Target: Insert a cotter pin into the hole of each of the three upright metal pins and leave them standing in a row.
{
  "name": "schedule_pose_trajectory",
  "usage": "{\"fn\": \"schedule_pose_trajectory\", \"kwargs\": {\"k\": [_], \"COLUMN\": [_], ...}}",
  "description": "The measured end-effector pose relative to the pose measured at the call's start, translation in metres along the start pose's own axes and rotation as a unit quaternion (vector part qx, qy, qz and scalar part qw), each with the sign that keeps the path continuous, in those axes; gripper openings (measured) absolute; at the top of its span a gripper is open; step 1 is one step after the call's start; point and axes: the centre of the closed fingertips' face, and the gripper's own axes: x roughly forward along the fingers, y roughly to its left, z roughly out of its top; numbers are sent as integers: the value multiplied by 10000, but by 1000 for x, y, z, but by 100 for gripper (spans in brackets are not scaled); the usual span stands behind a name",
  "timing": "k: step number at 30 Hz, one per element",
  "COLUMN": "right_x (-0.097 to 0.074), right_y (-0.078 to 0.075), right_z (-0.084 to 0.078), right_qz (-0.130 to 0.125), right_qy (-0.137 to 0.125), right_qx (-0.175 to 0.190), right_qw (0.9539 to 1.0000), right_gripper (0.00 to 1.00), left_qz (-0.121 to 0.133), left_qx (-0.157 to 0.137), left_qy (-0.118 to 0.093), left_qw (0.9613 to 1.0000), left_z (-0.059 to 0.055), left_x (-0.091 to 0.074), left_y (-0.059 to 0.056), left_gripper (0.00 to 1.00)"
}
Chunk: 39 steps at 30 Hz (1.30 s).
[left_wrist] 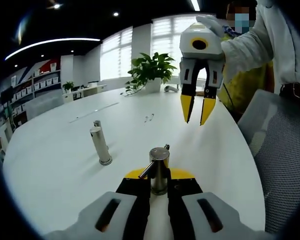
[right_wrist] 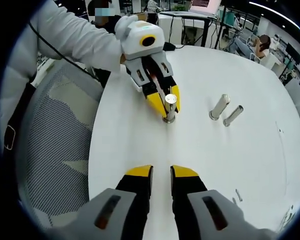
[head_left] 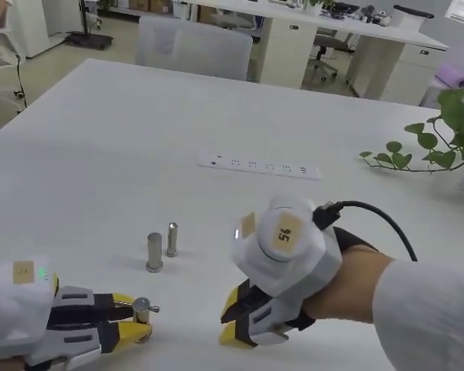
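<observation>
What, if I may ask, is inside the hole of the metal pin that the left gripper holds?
A cotter pin passes through the metal pin, both ends protruding; its middle is covered.

Metal pins, three: the held pin (head_left: pixel 141 306) between the fingers of the left gripper (head_left: pixel 138 317); the near pin (head_left: pixel 154 252) and the far pin (head_left: pixel 172 239) upright ahead of those fingertips. Cotter pins, three: one inserted cotter pin (left_wrist: pixel 146 170) through the held pin; two loose cotter pins (left_wrist: pixel 149 118) well beyond the fingertips. Grippers, two, counting the right gripper (head_left: pixel 228 319). Power strip (head_left: pixel 259 165), one. Potted plant (left_wrist: pixel 149 70), one.
</observation>
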Motion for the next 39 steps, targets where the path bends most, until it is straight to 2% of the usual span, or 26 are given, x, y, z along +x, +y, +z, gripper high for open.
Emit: {"fn": "schedule_pose_trajectory", "kwargs": {"k": [8,12,14,17,21,23,25,26,30,32,39], "right_x": [-5,-9,-11,-16,-24,-29,-32,-35,-41,-45,-49], "right_y": [-2,-4,-4,-6,-7,-6,-6,-5,-4,-1,2], "right_z": [-8,-7,-4,-3,-1,4,-2,-1,-6,-9,-26], "right_qz": [-83,-173,-188,-246,-321,-320,-389,-404,-478,-474,-572], "right_qy": [-225,-483,-742,-1005,-1473,-1758,-1793,-1960,-2188,-2252,-2216], "right_qx": [265,371,578,698,911,878,926,990,1118,1186,1308], "right_qw": [9994,9980,9954,9922,9844,9800,9787,9748,9682,9659,9646], "right_gripper": [25,31,36,41,47,50,54,56,64,65,65], "left_qz": [74,87,90,90,98,91,94,93,83,40,74], "left_qx": [57,72,82,80,78,76,87,88,90,124,136], "left_qy": [35,44,53,49,21,5,-1,-7,-34,-24,-9], "left_qw": [10000,9999,9999,9999,9999,9999,9999,9999,9999,9999,9999], "left_z": [-4,-4,-5,-5,-6,-6,-6,-6,-6,-7,-8], "left_x": [-10,-12,-14,-15,-17,-17,-18,-18,-18,-19,-22], "left_y": [9,13,14,15,16,18,19,20,24,24,29], "left_gripper": [9,9,10,10,10,10,10,10,10,10,10]}}
